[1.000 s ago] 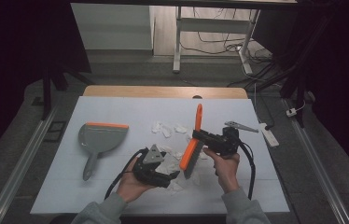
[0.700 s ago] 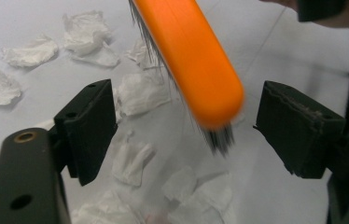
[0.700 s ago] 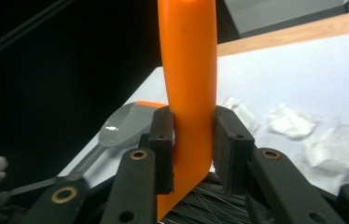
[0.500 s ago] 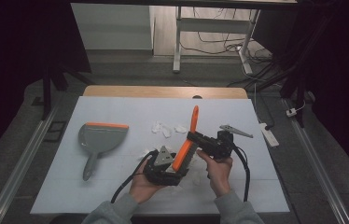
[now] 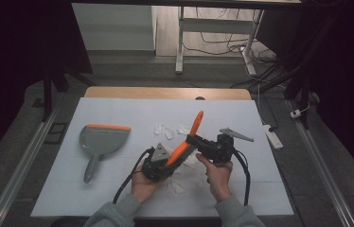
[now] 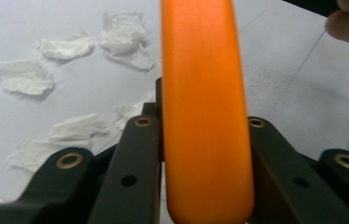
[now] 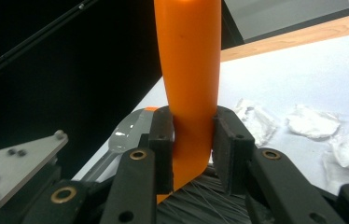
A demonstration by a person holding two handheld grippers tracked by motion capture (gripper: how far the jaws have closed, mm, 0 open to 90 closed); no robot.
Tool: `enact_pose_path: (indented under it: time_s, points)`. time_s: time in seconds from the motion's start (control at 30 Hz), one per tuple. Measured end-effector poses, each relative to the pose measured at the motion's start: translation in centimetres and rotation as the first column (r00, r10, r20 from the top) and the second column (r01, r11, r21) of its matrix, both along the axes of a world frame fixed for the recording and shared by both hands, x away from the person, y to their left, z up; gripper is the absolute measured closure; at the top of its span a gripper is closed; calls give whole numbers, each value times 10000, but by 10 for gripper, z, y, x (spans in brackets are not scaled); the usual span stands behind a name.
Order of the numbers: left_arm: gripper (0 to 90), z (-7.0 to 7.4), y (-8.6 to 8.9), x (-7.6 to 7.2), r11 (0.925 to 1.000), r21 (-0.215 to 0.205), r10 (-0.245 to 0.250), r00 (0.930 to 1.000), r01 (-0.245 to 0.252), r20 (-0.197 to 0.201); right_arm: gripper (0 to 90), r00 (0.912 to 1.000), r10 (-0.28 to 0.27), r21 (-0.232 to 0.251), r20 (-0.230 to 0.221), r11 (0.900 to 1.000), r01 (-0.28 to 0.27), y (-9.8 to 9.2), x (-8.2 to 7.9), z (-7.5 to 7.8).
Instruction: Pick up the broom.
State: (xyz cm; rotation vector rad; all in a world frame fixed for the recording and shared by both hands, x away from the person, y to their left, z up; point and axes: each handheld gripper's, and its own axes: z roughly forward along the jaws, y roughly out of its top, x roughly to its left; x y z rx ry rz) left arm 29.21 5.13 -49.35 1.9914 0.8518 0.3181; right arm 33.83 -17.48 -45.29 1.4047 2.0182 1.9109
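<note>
An orange-handled brush (image 5: 191, 130) tilts up over the white table (image 5: 118, 194), its handle pointing far and right. My right gripper (image 5: 193, 141) is shut on the handle; in the right gripper view its pads (image 7: 163, 140) press the orange neck (image 7: 189, 70) just above grey bristles (image 7: 200, 203). My left gripper (image 5: 162, 160) sits at the brush's lower end. In the left gripper view the orange body (image 6: 203, 116) lies between the two jaws, which touch both its sides with no gap. Crumpled paper scraps (image 5: 168, 131) lie beyond the grippers, and more scraps (image 5: 180, 184) lie under them.
A grey dustpan (image 5: 101, 139) with an orange lip lies at the left, handle toward me; its pan (image 7: 126, 130) shows behind the right gripper's jaws. A white power strip (image 5: 272, 135) lies at the table's right edge. White scraps (image 6: 70, 46) (image 7: 312, 121) dot the surface.
The right gripper carried the brush left and tipped it over toward the left gripper. The brush's lower end now sits between the left gripper's jaws. Both hands drew closer together.
</note>
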Motion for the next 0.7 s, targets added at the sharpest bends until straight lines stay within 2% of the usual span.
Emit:
enact_pose_path:
  time_s: [0.27,0.33,0.43,0.5,0.53,0.6,0.7]
  points:
    - [795,3,8,2,9989,373,-272,9996,271,11,677,9993,297,-478,205,9984,-287,5,0,5]
    - [796,5,14,4,9970,673,-387,9992,385,26,629,9985,461,-649,308,9969,-441,5,0,6]
    - [796,7,20,5,9960,633,-629,9980,631,-58,556,9954,852,-832,433,9932,-814,3,2,10]
    - [796,9,24,5,9945,829,-631,9980,635,-82,536,9941,923,-976,565,9915,-866,2,2,13]
    - [797,9,26,5,9937,943,-602,9982,604,-46,484,9925,959,-1242,761,9885,-859,-1,1,18]
    - [798,11,31,6,9917,1146,-587,9983,585,-10,440,9903,1081,-1395,875,9856,-952,-5,0,23]
    - [798,16,40,6,9868,1455,-705,9975,705,-53,412,9798,1633,-1984,1154,9703,-1384,-10,-2,29]
